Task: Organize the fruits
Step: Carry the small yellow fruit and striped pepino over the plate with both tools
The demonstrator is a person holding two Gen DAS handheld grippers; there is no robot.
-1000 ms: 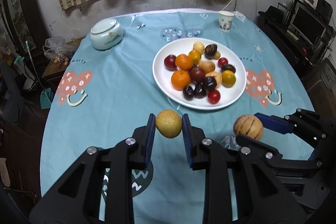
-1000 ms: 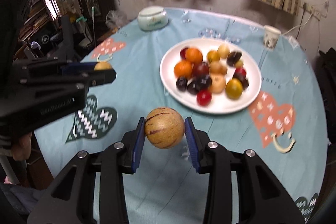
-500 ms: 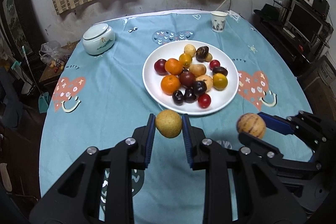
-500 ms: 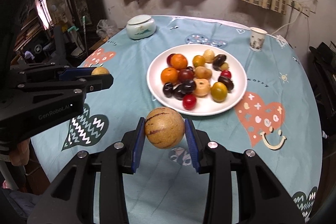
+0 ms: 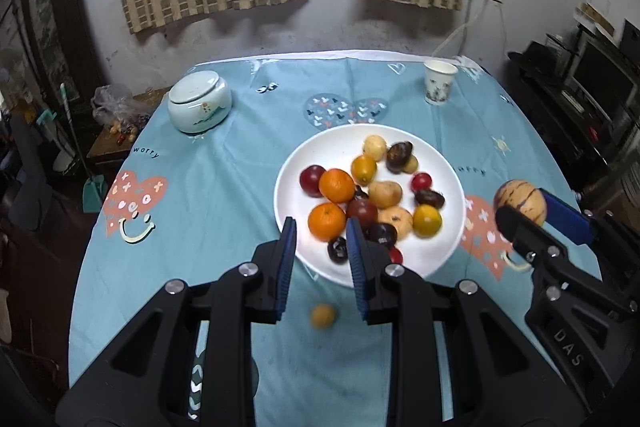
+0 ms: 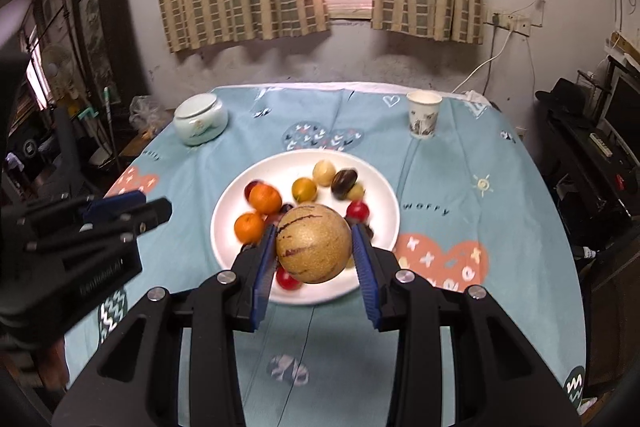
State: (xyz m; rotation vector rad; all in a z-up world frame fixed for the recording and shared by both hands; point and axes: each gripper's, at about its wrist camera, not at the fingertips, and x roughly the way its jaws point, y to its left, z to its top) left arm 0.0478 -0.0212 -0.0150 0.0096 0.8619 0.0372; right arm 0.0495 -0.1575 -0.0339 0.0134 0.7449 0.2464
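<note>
Turquoise cloth printed with hearts covers the round table (image 5: 224,187), and we take the white plate (image 5: 320,155) near its middle as our landmark. On the plate we see a heap of small fruit: two oranges (image 5: 337,185), dark plums, red cherry-like ones and pale yellow ones. Over the plate's right edge, our right gripper (image 6: 314,247) is clamped on a tan melon with dark stripes (image 6: 314,243), its blue pads pressed against both sides of the fruit; the melon hangs above the plate, not touching it. Over the plate's near edge, our left gripper (image 5: 321,247) stands with its blue pads apart and nothing between them. Beyond the plate to the far left we see a pale lidded ceramic jar (image 5: 199,102) on the cloth, well apart from the plate. Beyond the plate to the far right stands a paper cup (image 5: 439,82), upright. Just off the plate's near rim, below the left gripper, a small yellow-orange fruit (image 5: 323,315) shows blurred against the cloth; we cannot tell whether it touches the cloth.
</note>
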